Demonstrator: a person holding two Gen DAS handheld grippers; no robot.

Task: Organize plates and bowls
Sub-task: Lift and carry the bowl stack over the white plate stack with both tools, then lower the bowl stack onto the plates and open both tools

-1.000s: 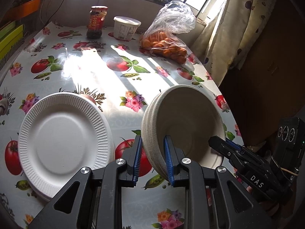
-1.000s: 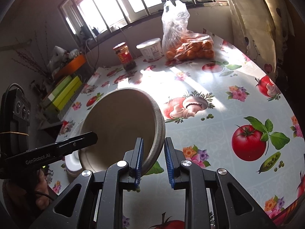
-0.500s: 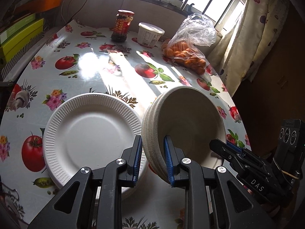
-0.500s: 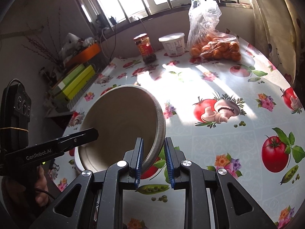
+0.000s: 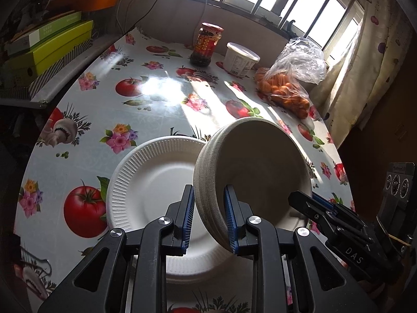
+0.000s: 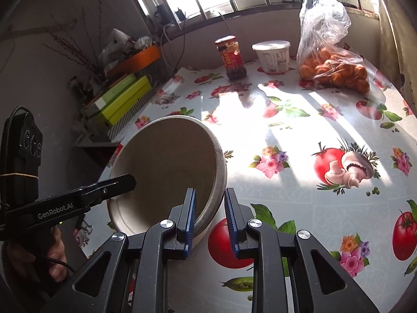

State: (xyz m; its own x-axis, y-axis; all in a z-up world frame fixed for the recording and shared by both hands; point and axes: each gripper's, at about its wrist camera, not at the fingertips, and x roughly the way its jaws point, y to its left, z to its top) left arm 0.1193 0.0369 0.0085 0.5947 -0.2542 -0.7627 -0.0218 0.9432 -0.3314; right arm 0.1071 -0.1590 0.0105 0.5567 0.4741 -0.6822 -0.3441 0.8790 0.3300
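Note:
A stack of beige paper bowls point(image 5: 258, 172) is held tilted above the table between my two grippers. My left gripper point(image 5: 208, 219) is shut on the stack's near left rim. My right gripper point(image 6: 208, 219) is shut on the opposite rim, where the bowls point(image 6: 166, 167) face away to the left. A stack of white ribbed paper plates point(image 5: 156, 182) lies flat on the table just left of and under the bowls. The plates are hidden behind the bowls in the right wrist view.
A dark sauce jar point(image 5: 207, 44), a white tub point(image 5: 241, 58) and a plastic bag of oranges point(image 5: 289, 88) stand at the table's far edge by the window. Green boxes point(image 5: 44, 44) sit on a shelf to the left. A curtain point(image 5: 365, 60) hangs at the right.
Both grippers have carried the bowl stack leftward and up. The plates now sit partly under the bowls instead of well to their left.

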